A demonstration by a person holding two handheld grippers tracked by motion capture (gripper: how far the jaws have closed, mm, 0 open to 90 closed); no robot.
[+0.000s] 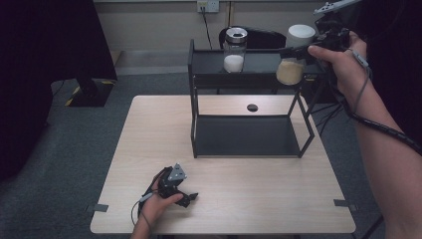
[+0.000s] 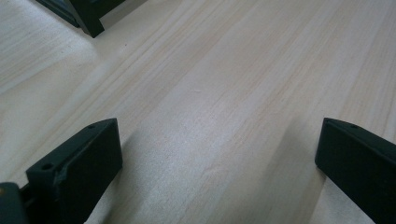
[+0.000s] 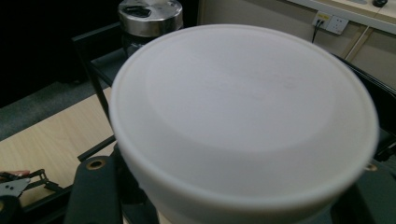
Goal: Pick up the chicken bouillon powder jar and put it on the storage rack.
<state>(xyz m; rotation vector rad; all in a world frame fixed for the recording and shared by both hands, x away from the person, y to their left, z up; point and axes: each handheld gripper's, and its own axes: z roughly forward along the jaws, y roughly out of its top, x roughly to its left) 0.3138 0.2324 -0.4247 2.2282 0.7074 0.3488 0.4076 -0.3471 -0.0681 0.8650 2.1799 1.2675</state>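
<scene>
Jar lid hides the right gripper jaws clamping it.

High view overlooks the table; gripper views sit close above it.

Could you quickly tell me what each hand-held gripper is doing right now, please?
Left hand-held gripper: open, empty, resting on the table.
Right hand-held gripper: closed on the white-lidded jar.

No legible text, label, brand, number or sign appears on any surface; faint marks on the white jar lid are too blurred to read.
</scene>
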